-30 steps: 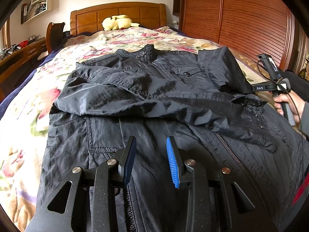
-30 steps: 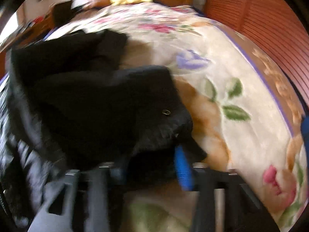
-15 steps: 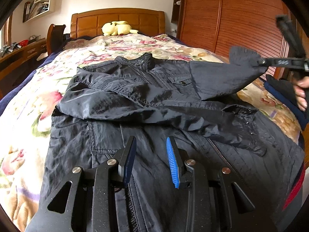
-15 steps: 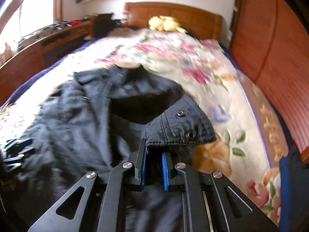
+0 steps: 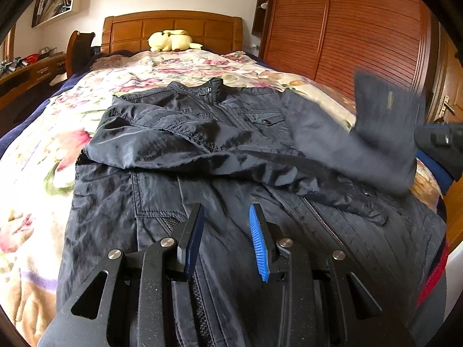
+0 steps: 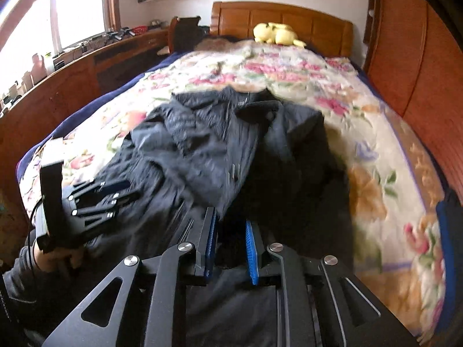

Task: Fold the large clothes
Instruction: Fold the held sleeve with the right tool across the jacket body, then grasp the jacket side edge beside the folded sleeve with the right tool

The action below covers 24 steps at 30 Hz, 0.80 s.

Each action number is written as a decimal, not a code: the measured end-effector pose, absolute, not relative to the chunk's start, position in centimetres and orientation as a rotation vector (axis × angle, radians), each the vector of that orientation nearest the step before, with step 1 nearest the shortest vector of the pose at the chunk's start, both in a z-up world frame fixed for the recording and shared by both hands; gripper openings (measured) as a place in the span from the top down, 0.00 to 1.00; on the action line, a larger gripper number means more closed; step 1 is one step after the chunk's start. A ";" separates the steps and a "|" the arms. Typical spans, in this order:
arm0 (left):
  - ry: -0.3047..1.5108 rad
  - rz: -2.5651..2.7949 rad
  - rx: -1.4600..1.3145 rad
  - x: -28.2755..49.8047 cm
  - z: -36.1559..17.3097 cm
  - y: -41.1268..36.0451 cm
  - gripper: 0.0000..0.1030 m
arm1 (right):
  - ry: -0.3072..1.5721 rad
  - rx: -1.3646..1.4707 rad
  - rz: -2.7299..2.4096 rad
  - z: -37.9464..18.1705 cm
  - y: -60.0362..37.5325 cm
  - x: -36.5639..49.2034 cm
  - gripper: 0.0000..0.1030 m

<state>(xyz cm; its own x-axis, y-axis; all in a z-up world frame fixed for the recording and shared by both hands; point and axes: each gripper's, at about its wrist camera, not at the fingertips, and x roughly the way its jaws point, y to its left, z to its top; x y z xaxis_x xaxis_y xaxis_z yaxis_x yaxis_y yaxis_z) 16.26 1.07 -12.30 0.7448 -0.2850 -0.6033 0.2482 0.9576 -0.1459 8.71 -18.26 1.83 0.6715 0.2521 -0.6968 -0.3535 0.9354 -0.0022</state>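
Your bed (image 5: pixel 34 190) with its flowery blanket (image 6: pixel 370 156) fills the room, and the big dark jacket (image 5: pixel 162 202) lies spread out on it, front side up.

Closest to you, your left gripper (image 5: pixel 225 234) hangs just over the bottom part of the jacket. Its two fingers are spread apart and hold nothing. You can see the blue pad on one finger (image 5: pixel 259 245). The jacket's zipper (image 5: pixel 321 217) runs down beside it.

Your right gripper (image 6: pixel 228 245) is over the right side of the jacket. Its fingers are a little apart. Dark cloth lies between and under them, but the picture is blurry there, so you cannot tell if it is being pinched. In the left wrist view, the right sleeve (image 5: pixel 376 133) is up in the air and looks smeared.

A bit farther on, the other sleeve (image 5: pixel 179 150) is folded across the middle of the jacket. Past that sit the chest pocket (image 5: pixel 264 118) and the collar (image 5: pixel 214 89).

Far away, a yellow soft toy (image 5: pixel 170 40) rests on the bed by the wooden headboard (image 5: pixel 173 29). A brown wardrobe (image 5: pixel 361 26) stands on the right. A long wooden desk (image 6: pixel 72 81) with small things on it runs along the left, under a bright window (image 6: pixel 75 8).
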 end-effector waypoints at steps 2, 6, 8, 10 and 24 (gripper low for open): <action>0.666 -0.305 -0.049 15.9 -12.3 1.0 0.68 | 0.763 -0.135 0.325 2.1 -18.1 7.7 0.77; 0.660 -0.332 -0.015 15.1 -12.5 0.5 0.68 | 0.752 -0.157 0.305 2.8 -16.8 8.1 0.54; 0.655 -0.345 0.002 14.6 -12.5 0.4 0.68 | 0.750 -0.200 0.280 2.4 -15.9 9.2 0.50; 0.650 -0.358 0.019 14.0 -12.6 0.1 0.68 | 0.765 -0.229 0.254 1.7 -15.7 10.4 0.48; 0.649 -0.373 0.049 13.5 -12.8 -0.3 0.68 | 0.874 -0.161 0.224 -2.6 -18.1 14.3 0.48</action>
